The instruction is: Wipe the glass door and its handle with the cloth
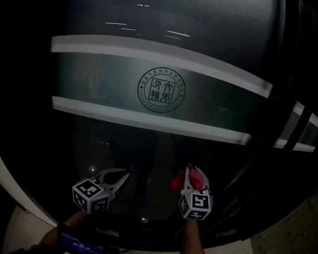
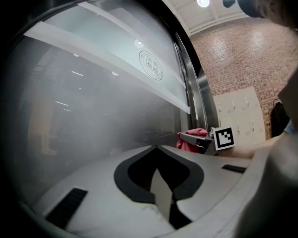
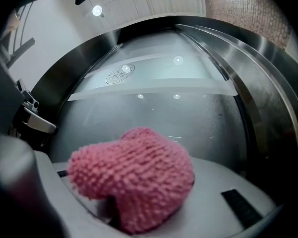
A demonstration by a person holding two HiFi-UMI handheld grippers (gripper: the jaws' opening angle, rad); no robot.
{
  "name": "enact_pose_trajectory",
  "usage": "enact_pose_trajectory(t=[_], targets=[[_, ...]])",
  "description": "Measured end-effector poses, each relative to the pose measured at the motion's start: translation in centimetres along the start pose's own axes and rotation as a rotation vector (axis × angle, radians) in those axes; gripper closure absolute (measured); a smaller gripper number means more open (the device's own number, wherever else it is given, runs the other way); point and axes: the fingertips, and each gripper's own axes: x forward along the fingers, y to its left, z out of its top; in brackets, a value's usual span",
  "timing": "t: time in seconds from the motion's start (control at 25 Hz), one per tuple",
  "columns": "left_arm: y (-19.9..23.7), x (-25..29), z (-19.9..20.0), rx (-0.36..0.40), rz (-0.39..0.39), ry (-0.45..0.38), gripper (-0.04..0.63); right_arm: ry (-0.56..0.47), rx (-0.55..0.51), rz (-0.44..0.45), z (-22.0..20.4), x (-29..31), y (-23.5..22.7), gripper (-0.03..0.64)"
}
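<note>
- The glass door is dark and smooth, with two pale frosted bands and a round seal between them.
- Our right gripper pinches the pink cloth, nubby and bunched up, low in front of the glass.
- Our left gripper has its tips pressed together, holding nothing.

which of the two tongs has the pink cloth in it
The right tongs, clamped on the pink cloth in front of the glass door; the left tongs hold nothing.

Pink cloth – white-striped glass door
</note>
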Motion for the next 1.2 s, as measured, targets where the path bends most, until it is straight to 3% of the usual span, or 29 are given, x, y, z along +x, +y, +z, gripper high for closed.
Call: enact_pose_trajectory(t=[0.24,0.44,0.6,0.84,1.2], targets=[[-2.2,1.1,0.1,0.010,-0.075,0.006,0.588,-0.036,0.013,-0.024,1.5,-2.4,1.0,0.566],[-7.2,3.3,0.1,0.020,-0.218,0.018,0.588,-0.093,0.042,-0.103,3.8,-7.4,1.1,0.566],[-13.9,6.1,-0.9,0.024,-0.362,0.027,0.588,-0.125,0.048,-0.173,5.2,-12.6,-0.5,0.566],[-27.1,10.9,-2.5,0.016,-0.584,0.029,0.588,-0.144,0.040,-0.333,7.0,-22.5,-7.8,0.566],[-45.9,18.1,-1.3,0.009,-0.699,-0.035,0.588,-0.067,-0.013,-0.407,7.4,-33.9,-18.4,0.566]])
